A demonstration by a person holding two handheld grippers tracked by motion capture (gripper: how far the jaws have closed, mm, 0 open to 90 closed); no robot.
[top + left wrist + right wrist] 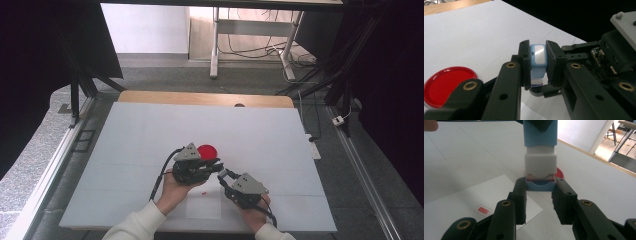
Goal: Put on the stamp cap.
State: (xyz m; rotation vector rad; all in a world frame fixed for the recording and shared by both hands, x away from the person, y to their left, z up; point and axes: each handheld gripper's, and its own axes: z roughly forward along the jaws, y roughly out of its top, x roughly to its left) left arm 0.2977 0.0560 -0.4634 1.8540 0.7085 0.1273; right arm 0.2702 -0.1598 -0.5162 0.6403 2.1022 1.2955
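High view shows your two hands meeting low on the white counter (150,135), the left gripper (216,166) and the right gripper (223,176) tip to tip, with a red round dish (207,151) just behind the left one; whether anything lies in the dish cannot be told. A white sheet of paper (202,205) lies flat beneath your hands, carrying a small red mark (204,193). Left gripper view shows what that view hides: your left gripper's fingers (524,62) are narrowed onto a small light blue stamp (537,61) with a pale rectangular top, held off the counter, the dish lying to the lower left. Right gripper view shows the stamp's white body and blue base end hanging above the paper, and your right gripper's fingers (521,195) sit closely either side of that blue base; actual contact cannot be told. It also makes out the red mark as a small rectangular print.
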